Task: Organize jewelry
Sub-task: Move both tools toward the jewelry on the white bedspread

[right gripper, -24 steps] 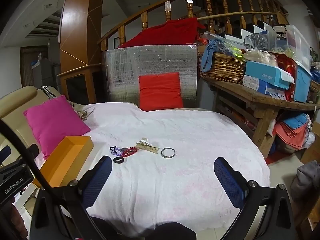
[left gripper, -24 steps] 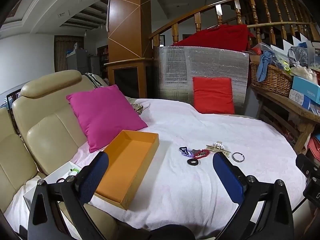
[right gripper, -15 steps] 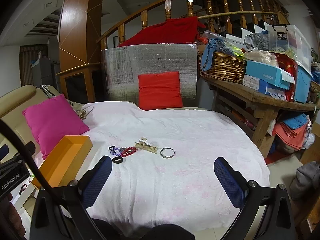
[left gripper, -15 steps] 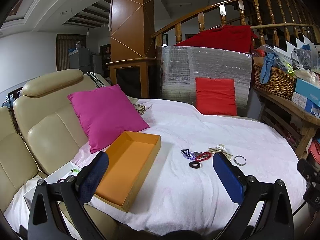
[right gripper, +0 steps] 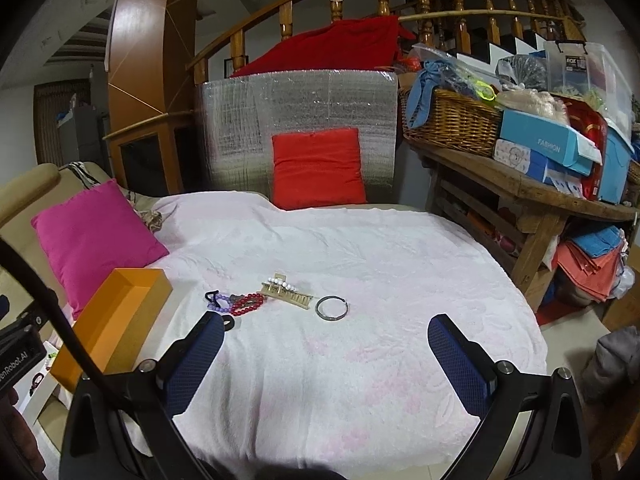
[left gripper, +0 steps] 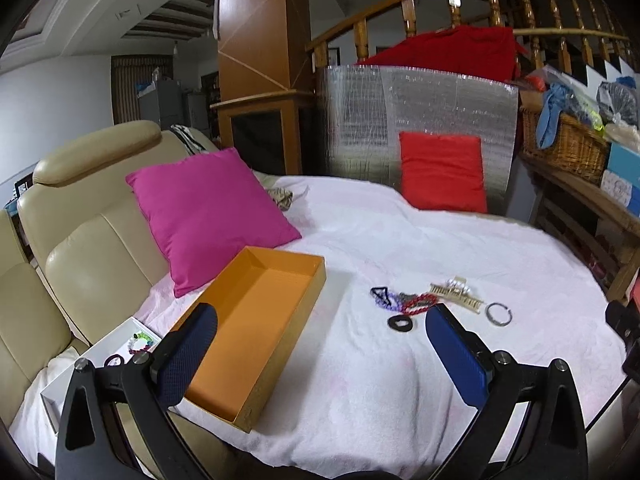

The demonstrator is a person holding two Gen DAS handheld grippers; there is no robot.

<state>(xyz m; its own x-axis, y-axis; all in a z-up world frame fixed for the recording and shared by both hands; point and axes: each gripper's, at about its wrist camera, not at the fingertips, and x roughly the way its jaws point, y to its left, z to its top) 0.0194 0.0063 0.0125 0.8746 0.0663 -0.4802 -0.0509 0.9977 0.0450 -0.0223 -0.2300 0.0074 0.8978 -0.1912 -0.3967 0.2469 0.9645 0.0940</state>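
An empty orange box (left gripper: 256,320) lies open on the white cloth, left of a small cluster of jewelry. The cluster holds a red bead bracelet (left gripper: 418,303), a purple bead bracelet (left gripper: 386,298), a black ring (left gripper: 400,323), a gold hair claw with pearls (left gripper: 456,294) and a silver bangle (left gripper: 499,314). In the right wrist view I see the box (right gripper: 116,320), the red bracelet (right gripper: 248,304), the claw (right gripper: 286,292) and the bangle (right gripper: 331,308). My left gripper (left gripper: 320,348) is open and empty, short of the box and the cluster. My right gripper (right gripper: 326,356) is open and empty, short of the bangle.
A pink pillow (left gripper: 208,216) leans on the beige sofa (left gripper: 80,248) behind the box. A white tray (left gripper: 100,364) with small bracelets sits at the left edge. A red pillow (left gripper: 442,170) stands at the back. A wooden bench (right gripper: 532,196) loaded with boxes and a basket is to the right.
Both views have shifted slightly: the jewelry and the box sit a little nearer and lower in the frames. Both grippers stay open. Nothing on the cloth has moved.
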